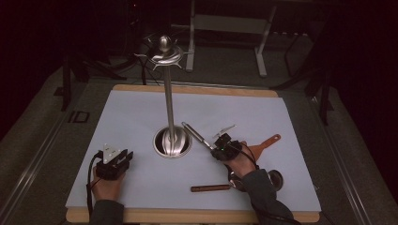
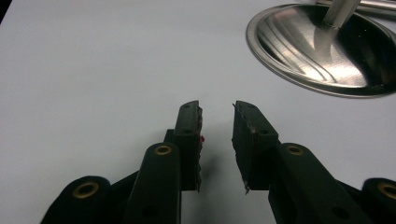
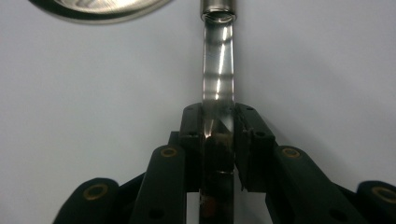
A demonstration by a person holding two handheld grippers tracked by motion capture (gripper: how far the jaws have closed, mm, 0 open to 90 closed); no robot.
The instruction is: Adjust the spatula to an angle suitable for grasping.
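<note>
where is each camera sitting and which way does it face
High view: above the person's side, looking forward and down on the table; both forearms, left tool, right tool.
Left gripper view: rides the left tool, facing across the table; open jaws, nothing between.
Right gripper view: rides the right tool, looking along the steel handle its jaws clamp.
Shared: all three show the stand's round base.

**Shiny metal handle caught between the jaws**

The metal handle point(image 3: 218, 70) is a slim, polished bar with a rounded, tube-like end. It lies on the pale sheet, slanting up and left toward the round steel stand base point(image 1: 172, 142), its far end just beside that base's rim. Its near part sits pinched between two black jaws; what kind of utensil it is cannot be told.
</note>
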